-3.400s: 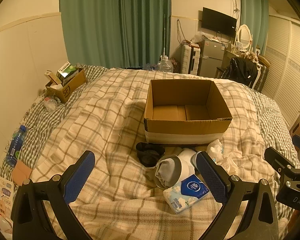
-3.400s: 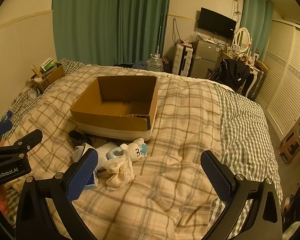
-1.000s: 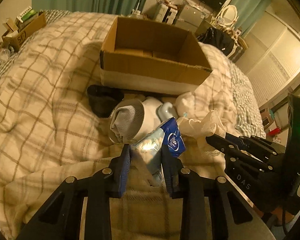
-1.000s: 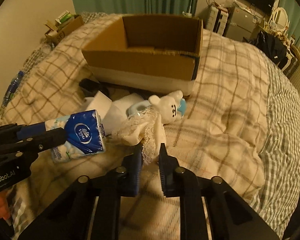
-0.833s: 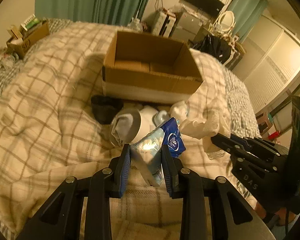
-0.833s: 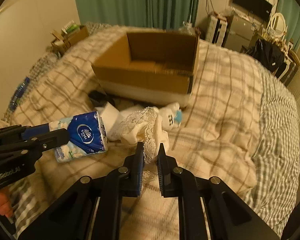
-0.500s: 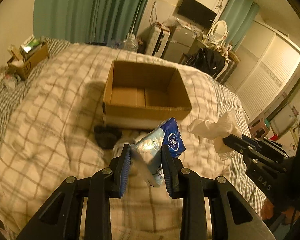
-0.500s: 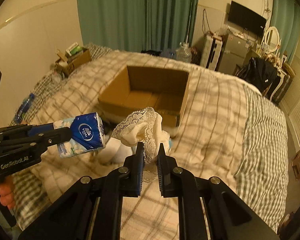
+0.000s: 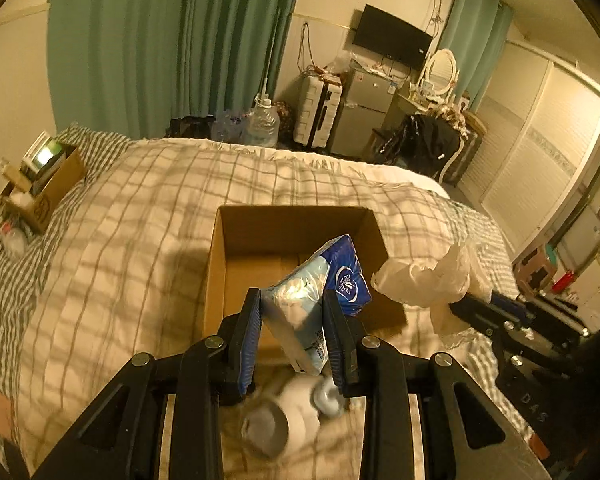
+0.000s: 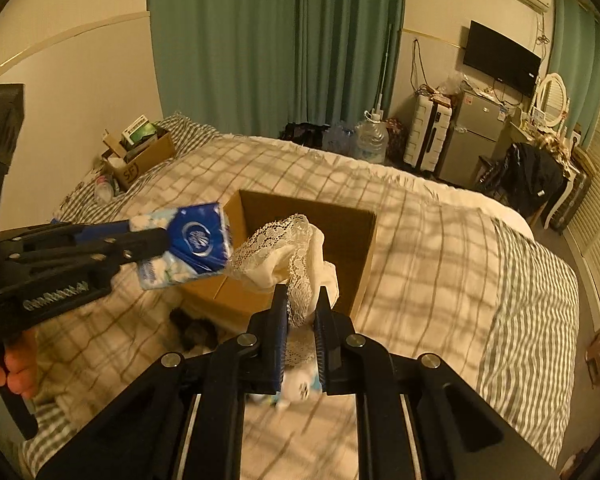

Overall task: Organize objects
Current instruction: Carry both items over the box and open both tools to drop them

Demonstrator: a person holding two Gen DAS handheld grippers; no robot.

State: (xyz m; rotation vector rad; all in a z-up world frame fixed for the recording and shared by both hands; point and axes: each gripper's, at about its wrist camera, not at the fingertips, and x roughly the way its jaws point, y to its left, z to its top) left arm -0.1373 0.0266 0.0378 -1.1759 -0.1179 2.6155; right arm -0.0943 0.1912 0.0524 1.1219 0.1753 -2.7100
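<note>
My left gripper (image 9: 294, 314) is shut on a blue and white tissue pack (image 9: 320, 292) and holds it in the air over the near edge of the open cardboard box (image 9: 236, 248). The pack also shows in the right wrist view (image 10: 188, 246). My right gripper (image 10: 302, 310) is shut on a white lace cloth (image 10: 288, 256) and holds it above the box (image 10: 364, 248), right of the pack. The cloth shows in the left wrist view (image 9: 424, 276). A grey-white sock roll (image 9: 280, 420) and a white plush toy (image 10: 300, 388) lie on the bed below.
The box sits on a plaid blanket (image 9: 140, 220). A dark bundle (image 10: 194, 330) lies left of the box. A small carton of goods (image 9: 40, 188) stands at the bed's far left. A suitcase, fridge and water jug stand beyond the bed.
Both grippers have lifted their items off the bed and carried them forward and up, over the cardboard box. Both stayed shut.
</note>
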